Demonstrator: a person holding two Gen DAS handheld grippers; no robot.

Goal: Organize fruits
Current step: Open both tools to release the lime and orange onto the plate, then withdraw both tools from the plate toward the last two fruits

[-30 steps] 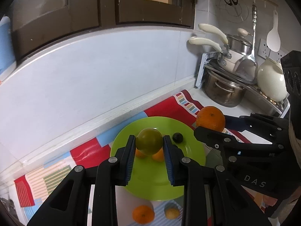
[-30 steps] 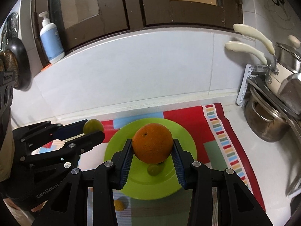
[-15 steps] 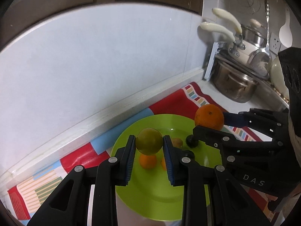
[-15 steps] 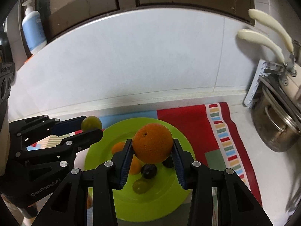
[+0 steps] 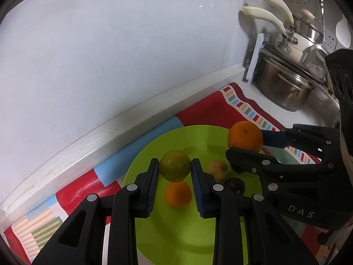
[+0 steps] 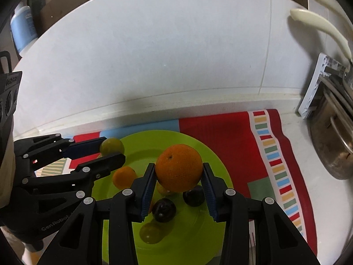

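Above the green plate [image 6: 216, 167], which lies on a striped red and blue mat [image 6: 220, 128] by the white wall, the left gripper [image 5: 175, 172] is clamped on a green fruit [image 5: 175, 165] and the right gripper [image 6: 179, 181] is clamped on a big orange [image 6: 179, 167]. On the plate under them already lie a small orange fruit [image 5: 178, 194], a brownish one [image 5: 217, 168], two dark plums [image 6: 164, 209] and a yellow-green fruit [image 6: 150, 233], so little free place is directly below. To the right, well apart, stand a steel pot [image 5: 284, 88] and pans with cream handles [image 5: 260, 15] on a rack.
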